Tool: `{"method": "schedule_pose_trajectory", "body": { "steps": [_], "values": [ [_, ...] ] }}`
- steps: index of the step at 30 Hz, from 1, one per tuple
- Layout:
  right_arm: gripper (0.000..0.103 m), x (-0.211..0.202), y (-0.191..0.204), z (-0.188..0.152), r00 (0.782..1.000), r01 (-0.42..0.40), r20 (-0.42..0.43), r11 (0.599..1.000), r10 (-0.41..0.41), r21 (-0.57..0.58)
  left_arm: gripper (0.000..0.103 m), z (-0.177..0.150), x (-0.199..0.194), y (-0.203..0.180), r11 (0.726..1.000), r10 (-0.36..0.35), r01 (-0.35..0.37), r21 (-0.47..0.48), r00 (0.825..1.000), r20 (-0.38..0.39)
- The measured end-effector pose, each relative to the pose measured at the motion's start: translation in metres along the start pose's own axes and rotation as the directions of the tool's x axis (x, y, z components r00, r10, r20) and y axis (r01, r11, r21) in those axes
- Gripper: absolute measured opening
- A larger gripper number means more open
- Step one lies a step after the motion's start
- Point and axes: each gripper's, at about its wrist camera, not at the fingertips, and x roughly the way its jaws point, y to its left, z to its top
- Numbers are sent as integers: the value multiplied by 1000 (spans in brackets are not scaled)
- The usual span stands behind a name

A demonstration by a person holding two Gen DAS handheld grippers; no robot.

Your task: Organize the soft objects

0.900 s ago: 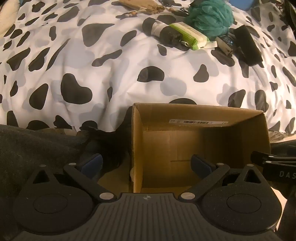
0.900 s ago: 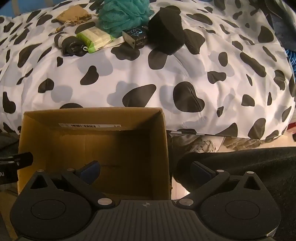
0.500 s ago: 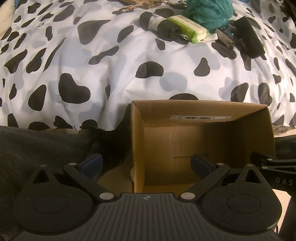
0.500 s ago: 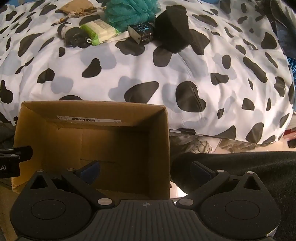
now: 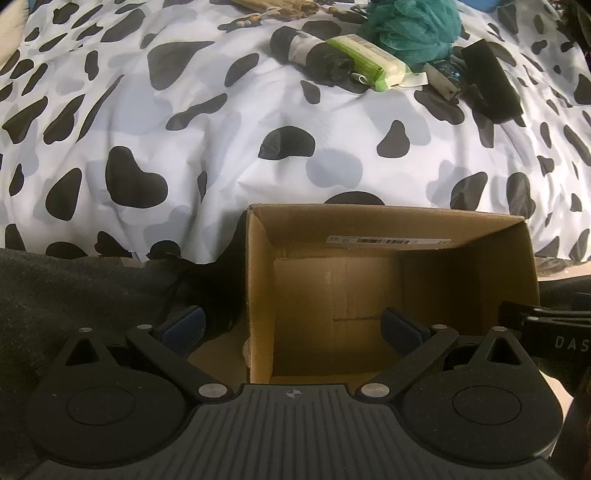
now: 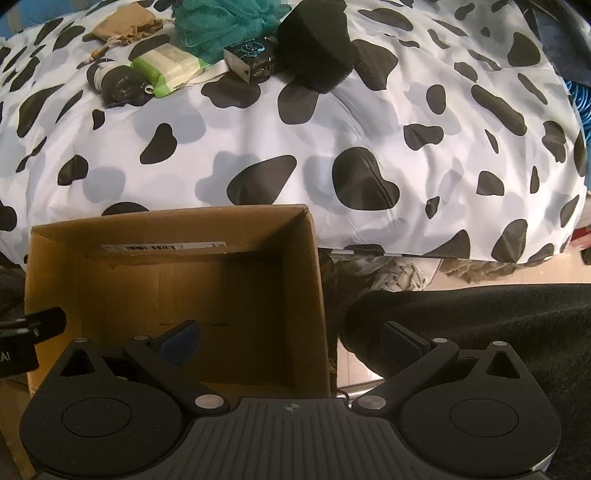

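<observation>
Below the edge of a bed covered in a black-and-white cow-print duvet, an open cardboard box stands with its mouth up and nothing visible inside. A white barcode label is stuck along the inner face of its far wall.

Both pairs of tongs hang above the box, pointing steeply down. The left tongs stand wide apart with nothing between them: 1 blue pad is outside the box's left wall, over dark grey fabric, and the other is over the box's interior. The right tongs are likewise spread wide and hold nothing, with 1 blue pad over the box's interior and the other outside its right wall, over dark fabric.

The soft objects sit in a cluster at the far side of the bed, well apart from the box. A teal mesh bath pouf lies at the back. Beside it are a tan drawstring pouch, a green-and-white packet, a rolled dark item touching that packet, a small dark carton with a blue print, and a black foam block. None of them is in the box.
</observation>
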Motion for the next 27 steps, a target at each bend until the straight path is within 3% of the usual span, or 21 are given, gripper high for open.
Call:
{"method": "schedule_pose_trajectory", "body": {
  "steps": [27],
  "values": [
    [103, 0, -2, 0, 1000, -7, -4, 1000, 7, -18, 103, 2, -4, -15, 999, -32, 32, 43, 999, 14]
  ]
}}
